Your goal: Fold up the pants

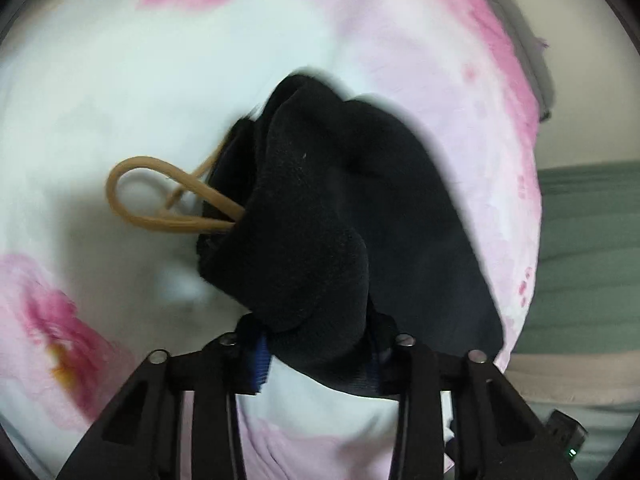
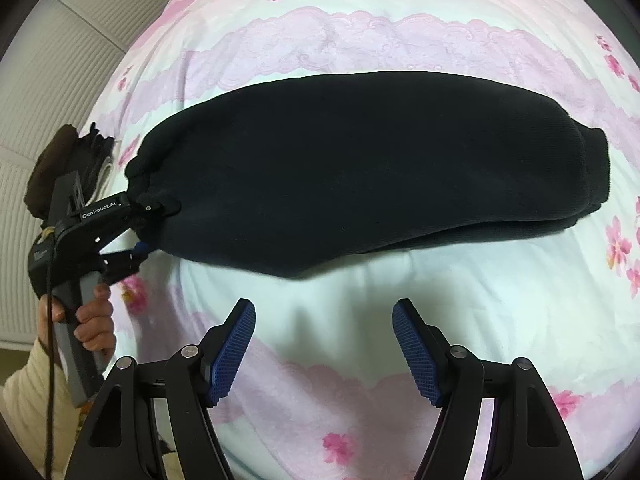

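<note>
Black pants [image 2: 360, 168] lie lengthwise across a pink floral bed sheet [image 2: 320, 24], legs stacked, with the cuffs [image 2: 592, 172] at the right. At the left, waist end, my left gripper [image 2: 144, 228] is shut on the bunched waistband. In the left wrist view the black cloth [image 1: 340, 220] fills the space between the fingers of that gripper [image 1: 320, 344] and hides their tips; a tan drawstring loop [image 1: 160, 196] hangs out to the left. My right gripper [image 2: 324, 328] hovers open over bare sheet just in front of the pants' near edge, with nothing between its blue pads [image 2: 234, 352].
A person's hand [image 2: 94, 320] in a cream sleeve holds the left gripper's handle. A dark pile of clothes [image 2: 52, 168] sits at the bed's left edge, against a white ribbed wall [image 2: 48, 80]. The bed's edge and a grey-green surface [image 1: 588, 240] show on the right in the left wrist view.
</note>
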Action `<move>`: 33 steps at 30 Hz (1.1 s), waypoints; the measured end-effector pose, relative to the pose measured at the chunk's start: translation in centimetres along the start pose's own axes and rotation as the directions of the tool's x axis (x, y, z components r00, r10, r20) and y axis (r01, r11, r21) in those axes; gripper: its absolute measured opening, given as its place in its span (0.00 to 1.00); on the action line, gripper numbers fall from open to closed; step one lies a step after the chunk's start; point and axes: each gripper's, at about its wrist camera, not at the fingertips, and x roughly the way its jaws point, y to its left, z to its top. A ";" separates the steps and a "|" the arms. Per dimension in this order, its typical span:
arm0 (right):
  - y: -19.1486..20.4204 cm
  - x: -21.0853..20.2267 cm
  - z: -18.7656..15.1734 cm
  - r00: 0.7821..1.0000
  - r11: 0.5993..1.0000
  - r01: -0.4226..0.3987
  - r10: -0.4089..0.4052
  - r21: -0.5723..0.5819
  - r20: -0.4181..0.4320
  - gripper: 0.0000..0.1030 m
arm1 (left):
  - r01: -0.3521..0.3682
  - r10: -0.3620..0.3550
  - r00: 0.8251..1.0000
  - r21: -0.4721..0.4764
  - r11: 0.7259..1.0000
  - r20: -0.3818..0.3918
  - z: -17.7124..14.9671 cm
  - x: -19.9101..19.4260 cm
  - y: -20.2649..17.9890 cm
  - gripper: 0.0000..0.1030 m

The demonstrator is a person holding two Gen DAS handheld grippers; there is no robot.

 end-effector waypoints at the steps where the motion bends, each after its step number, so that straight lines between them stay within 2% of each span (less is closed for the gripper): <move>1: 0.1 -0.1 0.1 1.000 1.000 -0.019 0.019 0.001 0.005 0.70 | 0.011 -0.011 1.000 0.028 1.000 0.018 0.3 -1.1 -1.3 0.34; 6: 1.0 -1.2 0.9 0.992 0.993 -0.118 0.118 -0.003 0.048 0.70 | 0.026 -0.032 0.998 0.087 0.996 0.060 3.5 -2.8 -6.0 0.33; 8: 1.3 -1.6 1.6 0.984 0.988 -0.157 0.157 -0.003 0.081 0.70 | -0.003 -0.003 0.998 0.097 0.995 0.062 4.8 -2.2 -7.2 0.32; 13: 1.0 -0.7 3.8 0.969 0.974 -0.225 0.219 0.042 0.114 0.70 | 0.006 -0.010 0.998 0.057 0.998 0.066 7.0 -0.8 -8.1 0.32; 15: 1.2 0.6 4.6 0.965 0.966 -0.255 0.250 0.053 0.084 0.69 | -0.002 -0.001 0.998 0.045 0.999 0.057 7.6 -0.2 -8.1 0.32; 18: 2.3 1.0 4.7 0.961 0.963 -0.267 0.263 0.038 0.084 0.67 | -0.008 0.006 0.999 0.039 0.999 0.050 7.5 -0.4 -7.2 0.32; 20: 2.9 0.7 5.2 0.970 0.974 -0.226 0.224 0.008 0.097 0.65 | -0.017 0.015 0.998 0.035 0.999 0.055 7.5 -0.5 -6.6 0.32; 23: 3.2 -0.1 5.8 0.967 0.977 -0.209 0.213 -0.042 0.141 0.65 | -0.007 0.007 0.999 0.002 1.000 0.042 7.2 -0.5 -5.4 0.32; 26: 2.7 1.7 6.1 0.971 0.974 -0.220 0.224 -0.045 0.086 0.65 | -0.029 0.028 0.999 0.004 1.000 0.022 6.2 -0.1 -4.4 0.31; 28: 2.9 3.9 6.4 0.979 0.980 -0.196 0.198 -0.037 0.041 0.65 | -0.067 0.067 0.998 0.033 0.997 0.022 5.4 -0.1 -3.8 0.31; 30: 3.4 4.4 6.3 0.984 0.984 -0.174 0.175 -0.030 0.041 0.65 | -0.077 0.077 0.997 0.030 0.997 0.018 4.8 -0.2 -2.8 0.31; 31: 3.8 4.2 6.1 0.985 0.986 -0.164 0.166 -0.042 0.049 0.57 | -0.082 0.081 0.997 0.019 0.996 0.013 4.6 -0.2 -2.1 0.31; 32: 4.1 4.2 5.9 0.988 0.989 -0.141 0.144 -0.053 0.050 0.40 | -0.086 0.086 0.996 0.013 0.996 0.008 4.5 -0.2 -1.6 0.31; 33: 4.1 4.1 5.7 0.991 0.992 -0.119 0.121 -0.053 0.048 0.34 | -0.096 0.096 0.995 0.006 0.995 0.001 4.2 -0.1 -0.9 0.31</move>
